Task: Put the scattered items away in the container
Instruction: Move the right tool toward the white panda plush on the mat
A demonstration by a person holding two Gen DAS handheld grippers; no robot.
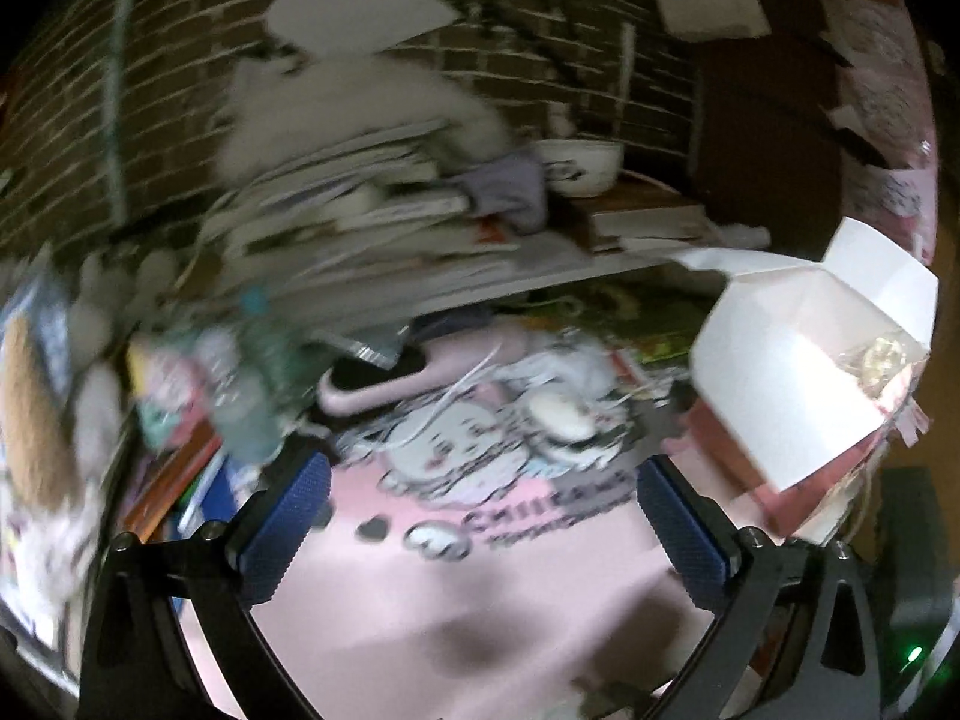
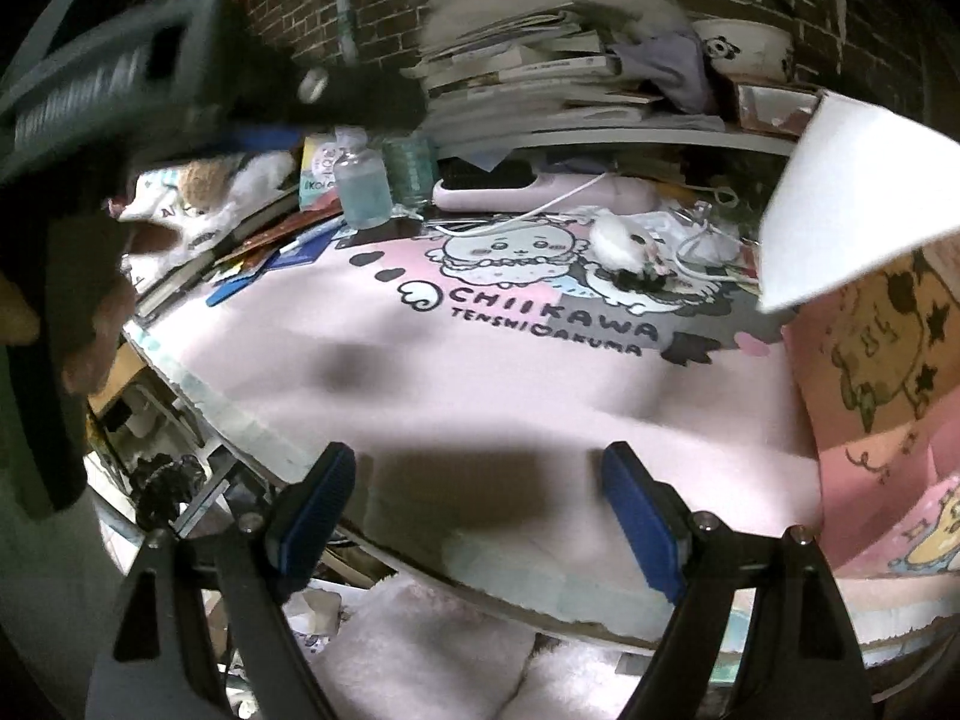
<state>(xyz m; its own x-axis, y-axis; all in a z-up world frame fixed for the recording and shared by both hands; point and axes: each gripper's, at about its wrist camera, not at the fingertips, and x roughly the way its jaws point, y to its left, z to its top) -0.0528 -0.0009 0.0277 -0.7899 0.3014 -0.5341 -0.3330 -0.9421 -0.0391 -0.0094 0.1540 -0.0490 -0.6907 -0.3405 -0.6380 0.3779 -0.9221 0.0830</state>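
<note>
Judging by what lies out, I've barely started: my left gripper (image 1: 480, 516) and right gripper (image 2: 480, 516) both hang with fingers apart, holding nothing. At center right of the right view, the white fluffy toy (image 2: 618, 243) and cable (image 2: 699, 252) sit on the pink mat (image 2: 480, 396). At right in the left view, the white box (image 1: 798, 372) holds something small and shiny.
</note>
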